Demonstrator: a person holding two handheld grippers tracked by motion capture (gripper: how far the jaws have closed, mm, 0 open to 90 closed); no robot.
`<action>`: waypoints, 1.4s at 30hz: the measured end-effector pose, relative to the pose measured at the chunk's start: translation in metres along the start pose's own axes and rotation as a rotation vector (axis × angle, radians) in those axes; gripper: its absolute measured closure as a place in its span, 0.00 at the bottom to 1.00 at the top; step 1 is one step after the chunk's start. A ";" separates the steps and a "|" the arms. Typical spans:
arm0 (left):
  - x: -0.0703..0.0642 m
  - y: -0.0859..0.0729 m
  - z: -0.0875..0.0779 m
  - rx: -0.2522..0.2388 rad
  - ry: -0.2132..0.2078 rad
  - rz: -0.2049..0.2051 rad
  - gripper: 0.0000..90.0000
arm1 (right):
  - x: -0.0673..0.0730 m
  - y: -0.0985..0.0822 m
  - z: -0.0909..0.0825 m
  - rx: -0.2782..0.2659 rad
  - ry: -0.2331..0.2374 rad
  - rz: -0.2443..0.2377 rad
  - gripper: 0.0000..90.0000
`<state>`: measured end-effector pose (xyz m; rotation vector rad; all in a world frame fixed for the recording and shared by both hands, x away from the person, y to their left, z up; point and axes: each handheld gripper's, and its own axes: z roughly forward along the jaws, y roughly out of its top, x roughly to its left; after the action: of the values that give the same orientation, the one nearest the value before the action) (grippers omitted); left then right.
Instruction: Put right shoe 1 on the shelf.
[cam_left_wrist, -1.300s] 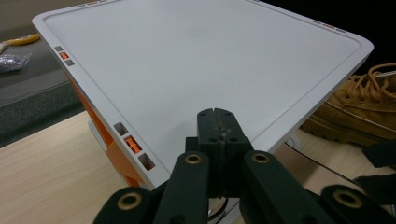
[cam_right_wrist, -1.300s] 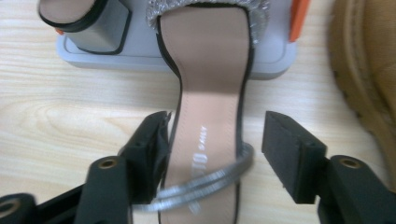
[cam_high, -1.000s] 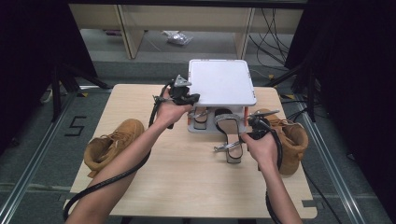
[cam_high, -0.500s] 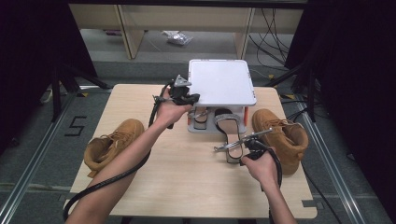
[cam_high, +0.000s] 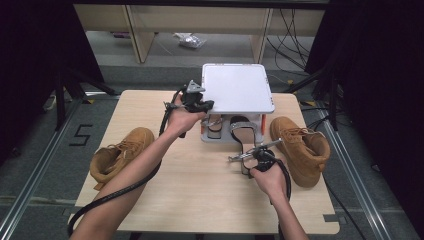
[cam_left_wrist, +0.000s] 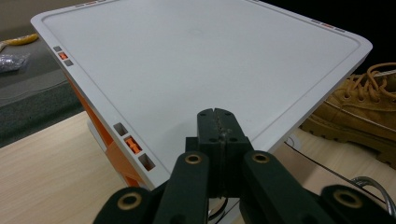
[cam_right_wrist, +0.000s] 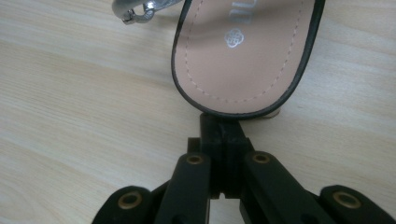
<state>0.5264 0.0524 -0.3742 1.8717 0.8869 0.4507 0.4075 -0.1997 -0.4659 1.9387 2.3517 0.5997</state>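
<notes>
The right gripper (cam_right_wrist: 219, 128), jaws closed and empty, sits at the sandal's (cam_right_wrist: 245, 51) heel, its length running straight ahead; left gripper (cam_left_wrist: 218, 126) shut, farther off.

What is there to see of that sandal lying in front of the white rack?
The sandal is flat, with a tan insole that looks like leather, a black rim, pale stitching along the edge and a small silver emblem printed on it. A silver metal buckle shows beside it. It lies sole-down on the wooden table, its front tucked under the white rack and its rounded heel end toward the person. The right gripper, jaws shut, meets that heel edge; whether it pinches the rim is hard to tell.
</notes>
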 end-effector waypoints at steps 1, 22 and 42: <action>0.001 0.000 -0.001 0.010 0.000 0.011 1.00 | 0.001 0.001 0.000 0.005 -0.002 0.005 1.00; 0.000 0.000 0.000 0.001 0.000 0.001 1.00 | 0.013 0.025 0.001 -0.056 0.038 0.001 1.00; 0.000 0.000 0.000 0.002 -0.001 0.006 1.00 | 0.018 0.057 -0.010 -0.142 -0.017 -0.028 1.00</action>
<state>0.5267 0.0521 -0.3739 1.8772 0.8817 0.4531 0.4540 -0.1772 -0.4352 1.8408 2.2555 0.7238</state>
